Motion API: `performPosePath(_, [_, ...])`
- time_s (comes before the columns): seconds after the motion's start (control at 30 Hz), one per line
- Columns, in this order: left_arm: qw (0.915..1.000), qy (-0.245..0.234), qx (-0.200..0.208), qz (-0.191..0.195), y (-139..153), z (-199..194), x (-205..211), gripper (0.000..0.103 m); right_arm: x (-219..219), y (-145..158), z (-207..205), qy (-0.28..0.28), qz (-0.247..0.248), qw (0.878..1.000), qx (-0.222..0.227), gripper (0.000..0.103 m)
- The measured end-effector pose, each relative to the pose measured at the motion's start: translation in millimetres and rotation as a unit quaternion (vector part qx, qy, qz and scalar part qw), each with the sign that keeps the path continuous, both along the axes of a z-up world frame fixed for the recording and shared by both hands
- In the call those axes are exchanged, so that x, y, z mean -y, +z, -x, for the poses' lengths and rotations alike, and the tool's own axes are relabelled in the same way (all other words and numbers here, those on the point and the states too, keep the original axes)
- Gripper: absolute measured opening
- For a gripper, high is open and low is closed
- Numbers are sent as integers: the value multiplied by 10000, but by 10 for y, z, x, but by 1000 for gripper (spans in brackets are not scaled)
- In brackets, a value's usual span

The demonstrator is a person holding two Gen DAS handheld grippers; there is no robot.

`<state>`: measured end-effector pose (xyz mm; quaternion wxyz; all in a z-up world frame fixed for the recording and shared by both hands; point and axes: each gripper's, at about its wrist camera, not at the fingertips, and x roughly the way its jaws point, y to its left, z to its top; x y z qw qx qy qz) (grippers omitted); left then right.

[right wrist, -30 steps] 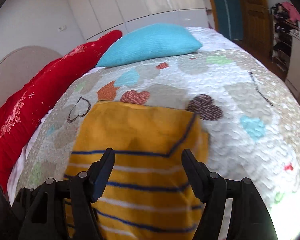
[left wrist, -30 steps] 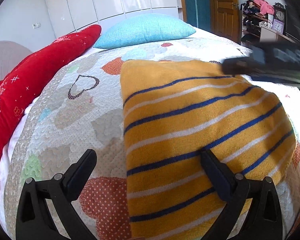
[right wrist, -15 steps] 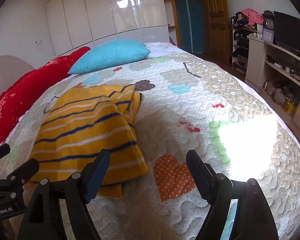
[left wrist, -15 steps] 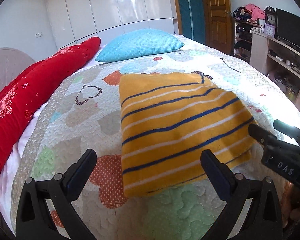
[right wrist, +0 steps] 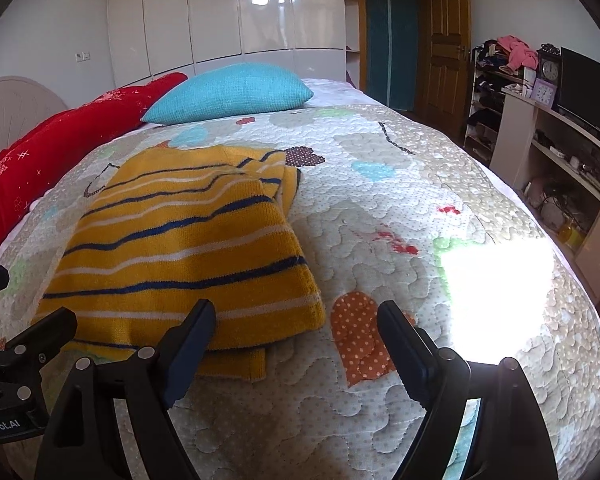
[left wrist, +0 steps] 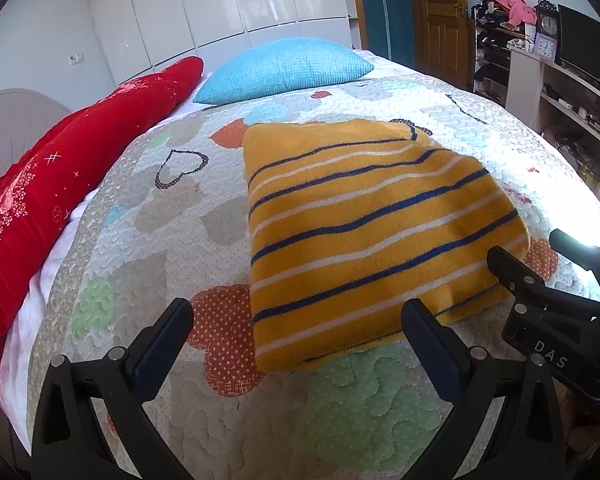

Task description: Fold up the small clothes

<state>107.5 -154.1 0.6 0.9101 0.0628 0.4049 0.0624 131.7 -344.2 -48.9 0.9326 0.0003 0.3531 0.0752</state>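
A yellow knit garment with blue and white stripes (left wrist: 364, 224) lies folded into a thick rectangle on the quilted bedspread (left wrist: 148, 232). It also shows in the right wrist view (right wrist: 180, 248). My left gripper (left wrist: 296, 332) is open and empty, held just short of the garment's near edge. My right gripper (right wrist: 296, 328) is open and empty, near the garment's near right corner. The right gripper also shows at the right of the left wrist view (left wrist: 540, 256). The left gripper's side shows at the left edge of the right wrist view (right wrist: 20, 344).
A long red cushion (left wrist: 60, 176) runs along the bed's left side and a blue pillow (left wrist: 284, 68) lies at the head. Shelves with a clock and a screen (right wrist: 552, 128) stand right of the bed. A bright sun patch (right wrist: 496, 292) falls on the quilt.
Both grippers have pulled back from the garment toward the bed's near edge. The right gripper has moved from the garment's far side to its near right corner. The garment lies still.
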Motion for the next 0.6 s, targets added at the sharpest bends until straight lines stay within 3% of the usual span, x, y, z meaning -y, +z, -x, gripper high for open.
performPosePath(0.33, [9994,-46,-110,328,56,214,1,103,-85,69,171,-228,483,9983,233,89])
performPosePath(0.6, [9989,-30,-176,431,67,329,-3,103,-47,94,227,-356,502,9977,271,90])
